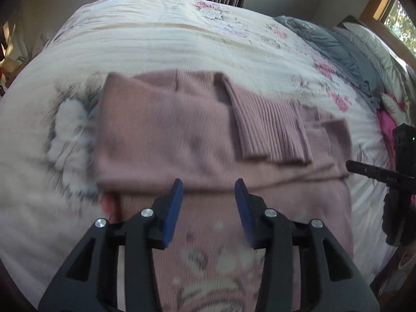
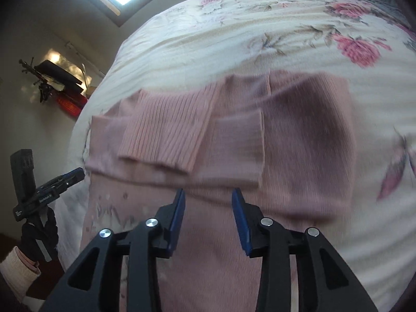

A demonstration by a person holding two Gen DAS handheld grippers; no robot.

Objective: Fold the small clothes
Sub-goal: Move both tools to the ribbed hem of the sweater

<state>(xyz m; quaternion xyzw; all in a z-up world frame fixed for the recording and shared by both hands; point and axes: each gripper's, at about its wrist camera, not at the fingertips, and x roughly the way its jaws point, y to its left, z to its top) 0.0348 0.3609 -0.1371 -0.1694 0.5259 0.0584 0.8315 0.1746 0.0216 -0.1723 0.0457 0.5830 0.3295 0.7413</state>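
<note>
One pink knit sweater (image 1: 166,130) lies part-folded on the floral bedspread (image 1: 145,33), sleeves laid across the body, ribbed cuff (image 1: 270,130) uppermost. Left gripper (image 1: 208,184) and right gripper (image 2: 208,193) hover above it, jaws apart, empty. Recommended: pinch the near hem at both corners evenly and carry it over the sleeves without dragging them askew.

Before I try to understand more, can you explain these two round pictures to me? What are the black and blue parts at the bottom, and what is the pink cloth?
No robot is here. A person holds two hand tools, each a two-finger gripper with a fisheye camera that looks along its fingers, so each picture is round and bent. One picture is from the left gripper, the other from the right gripper. The black arms with blue pads are the fingers. Both grippers are open and hold nothing. Below them a pink knit sweater lies on a floral bedspread, with its ribbed sleeve folded across the body. At each picture's edge you see the other gripper.
</note>
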